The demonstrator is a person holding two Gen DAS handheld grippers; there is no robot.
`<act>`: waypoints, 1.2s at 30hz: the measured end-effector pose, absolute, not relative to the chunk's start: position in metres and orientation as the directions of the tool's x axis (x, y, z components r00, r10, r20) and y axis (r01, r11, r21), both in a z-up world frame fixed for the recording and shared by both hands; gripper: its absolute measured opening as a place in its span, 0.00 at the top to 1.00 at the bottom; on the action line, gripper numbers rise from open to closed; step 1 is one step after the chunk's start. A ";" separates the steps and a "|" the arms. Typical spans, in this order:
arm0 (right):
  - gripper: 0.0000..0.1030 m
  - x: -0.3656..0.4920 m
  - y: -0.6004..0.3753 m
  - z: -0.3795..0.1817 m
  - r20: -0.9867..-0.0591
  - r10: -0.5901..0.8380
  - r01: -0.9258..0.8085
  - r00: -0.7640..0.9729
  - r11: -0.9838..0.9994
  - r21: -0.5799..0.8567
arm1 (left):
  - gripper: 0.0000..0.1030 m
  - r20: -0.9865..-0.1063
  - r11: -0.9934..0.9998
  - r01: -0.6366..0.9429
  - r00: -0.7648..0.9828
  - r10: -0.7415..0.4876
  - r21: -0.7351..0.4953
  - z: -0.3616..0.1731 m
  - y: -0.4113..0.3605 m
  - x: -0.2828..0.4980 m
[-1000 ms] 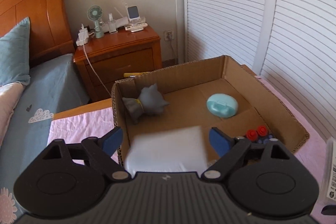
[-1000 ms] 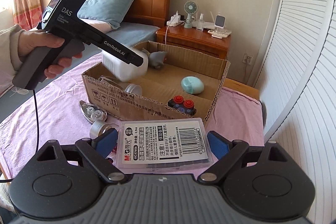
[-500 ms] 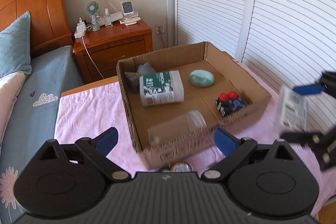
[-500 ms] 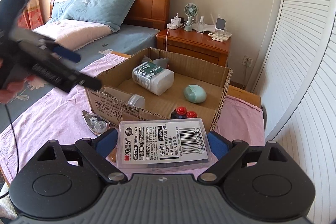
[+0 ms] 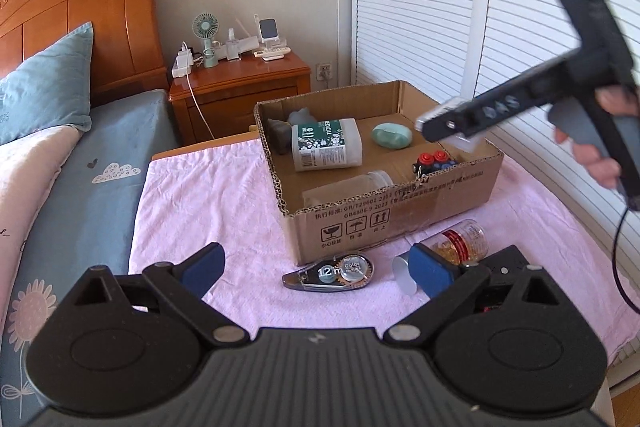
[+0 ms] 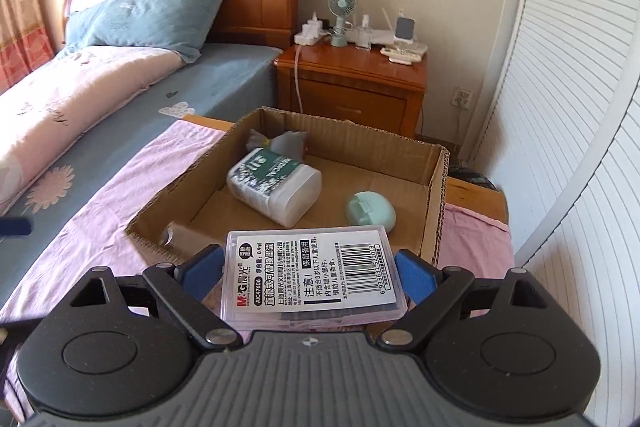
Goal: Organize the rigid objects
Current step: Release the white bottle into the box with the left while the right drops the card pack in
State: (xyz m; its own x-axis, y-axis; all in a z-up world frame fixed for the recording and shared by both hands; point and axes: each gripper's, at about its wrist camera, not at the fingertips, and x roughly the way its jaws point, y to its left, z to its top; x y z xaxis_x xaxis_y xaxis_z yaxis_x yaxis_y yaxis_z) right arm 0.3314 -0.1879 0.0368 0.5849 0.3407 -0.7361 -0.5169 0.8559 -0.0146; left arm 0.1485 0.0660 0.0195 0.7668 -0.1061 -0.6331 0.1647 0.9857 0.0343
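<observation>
Clear plastic case (image 6: 314, 277) clamped by right fingers (image 6: 416, 277) | left fingers (image 5: 202, 267) spread, empty

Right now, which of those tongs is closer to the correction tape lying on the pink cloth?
Left. The left tongs hang open just in front of the correction tape. The right tongs are up over the cardboard box, holding a clear plastic case.
</observation>
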 end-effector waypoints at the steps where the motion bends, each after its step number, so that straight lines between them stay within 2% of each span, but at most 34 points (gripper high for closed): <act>1: 0.08 0.339 -0.185 0.035 -0.743 0.330 -0.506 0.582 0.862 -0.014 | 0.05 -0.629 0.985 0.166 0.771 -0.104 0.041 0.019 0.067 0.146; 14: 0.08 0.396 -0.157 -0.004 -0.807 0.248 -0.447 0.537 0.894 -0.023 | 0.05 -0.622 0.989 0.149 0.775 -0.111 0.010 0.011 0.088 0.149; 17: 0.02 0.397 -0.156 -0.004 -0.809 0.245 -0.436 0.534 0.900 -0.014 | 0.05 -0.632 0.990 0.142 0.767 -0.112 -0.003 0.007 0.090 0.152; 36: 0.00 0.311 -0.202 0.012 -0.797 0.243 -0.393 0.552 0.919 0.008 | 0.05 -0.641 0.999 0.051 0.766 -0.051 -0.018 0.007 0.084 0.134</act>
